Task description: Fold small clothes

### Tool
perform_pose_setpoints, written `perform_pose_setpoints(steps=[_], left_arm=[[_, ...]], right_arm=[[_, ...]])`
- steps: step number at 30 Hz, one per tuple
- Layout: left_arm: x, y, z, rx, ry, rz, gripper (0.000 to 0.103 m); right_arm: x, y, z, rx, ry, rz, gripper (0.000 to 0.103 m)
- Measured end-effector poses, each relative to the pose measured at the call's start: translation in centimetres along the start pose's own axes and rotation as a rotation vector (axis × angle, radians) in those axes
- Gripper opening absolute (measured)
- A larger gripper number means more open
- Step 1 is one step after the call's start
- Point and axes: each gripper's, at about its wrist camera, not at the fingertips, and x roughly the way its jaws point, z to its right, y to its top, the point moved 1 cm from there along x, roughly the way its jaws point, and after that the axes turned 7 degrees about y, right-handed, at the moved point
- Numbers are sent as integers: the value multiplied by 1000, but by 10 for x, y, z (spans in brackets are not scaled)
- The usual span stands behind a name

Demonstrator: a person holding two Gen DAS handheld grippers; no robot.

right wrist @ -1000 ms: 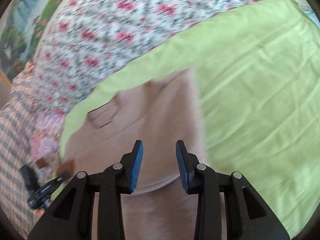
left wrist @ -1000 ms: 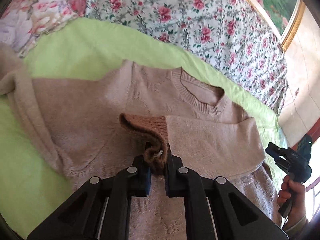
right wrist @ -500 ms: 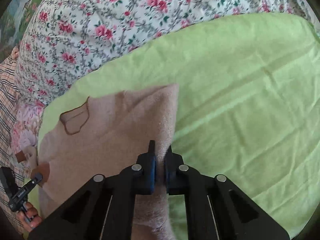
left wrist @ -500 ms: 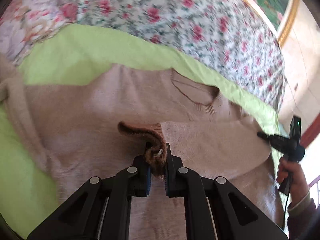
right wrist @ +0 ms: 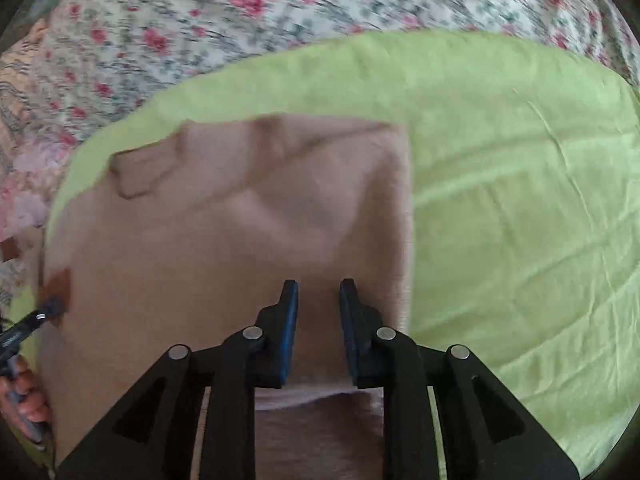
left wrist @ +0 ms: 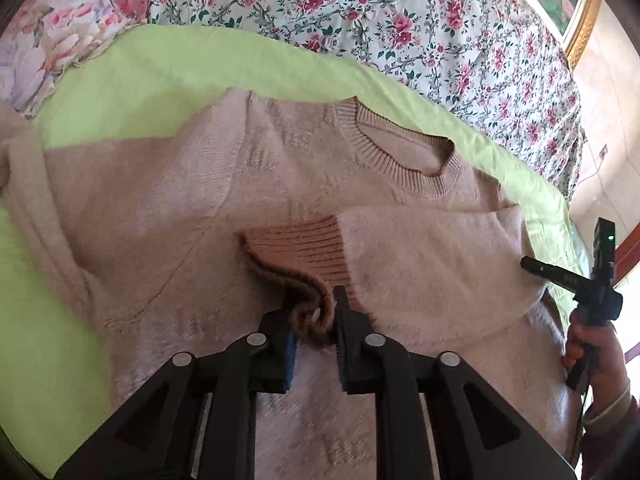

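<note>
Between both tools' opening jaws, sweater [left wrist: 200, 208] loosened

Beige knit sweater [left wrist: 248, 200] lies flat on green sheet — right sleeve folded across chest, cuff curled.

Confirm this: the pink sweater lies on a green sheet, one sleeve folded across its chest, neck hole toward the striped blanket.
Wrong in one respect: the blanket beyond the neck hole is floral, not striped, as the left wrist view shows. The sweater, green sheet and folded sleeve are as stated.
</note>
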Motion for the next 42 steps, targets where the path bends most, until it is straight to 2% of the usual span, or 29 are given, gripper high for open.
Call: perform_pose_setpoints(steps=[3,4,5,6,7,8,11,12,14,17,21,25,26,27,28,29,31,34,38,42], left_arm=[[-13,-7,-16,-7,18,0,19],[-18,-10,-23,-19,14,2,21],[-27,-12,-31,-38,13,8,27],[-35,-13,-38,-53,22,17,40],[-44,-13,-47,-72,37,34,46],[-53,-13,-56,-90,56,54,52],[-74,-4,-95,-172,108,97,58],[-78,1,-109,-205,121,103,64],[-86,14,-148,-311,177,116,73],[-93,31,-204,-458,258,137,80],[-103,54,-270,-618,321,176,80],[-108,76,-311,-692,347,209,80],[-108,83,-318,-691,358,217,76],[-109,87,-321,-682,369,222,54],[-107,91,-323,-666,370,219,35],[-104,95,-325,-651,352,203,8],[-107,95,-318,-619,351,217,10],[-118,97,-279,-515,331,259,9],[-129,102,-196,-347,207,298,9],[-121,107,-96,-156,67,277,9]], right_arm=[[-23,-2,7,83,29,43,23],[-29,-3,4,84,49,53,30],[-39,-6,-3,70,83,67,36],[-45,-11,-12,54,102,77,47],[-51,-15,-23,35,122,87,51],[-58,-21,-35,14,157,93,51],[-62,-39,-65,-11,221,71,51],[-62,-47,-74,-21,245,57,51],[-59,-58,-91,-35,279,27,51],[-57,-76,-102,-42,326,-11,51],[-50,-88,-114,-50,339,-50,51],[-43,-95,-118,-52,342,-79,51],[-41,-96,-119,-48,343,-83,51],[-39,-96,-119,-43,342,-84,51],[-38,-97,-119,-39,342,-84,51],[-38,-97,-119,-35,344,-82,51],[-38,-97,-119,-33,343,-78,51],[-40,-99,-120,-28,352,-75,51],[-46,-100,-122,-27,363,-62,51],[-54,-99,-118,-14,370,-39,51]])
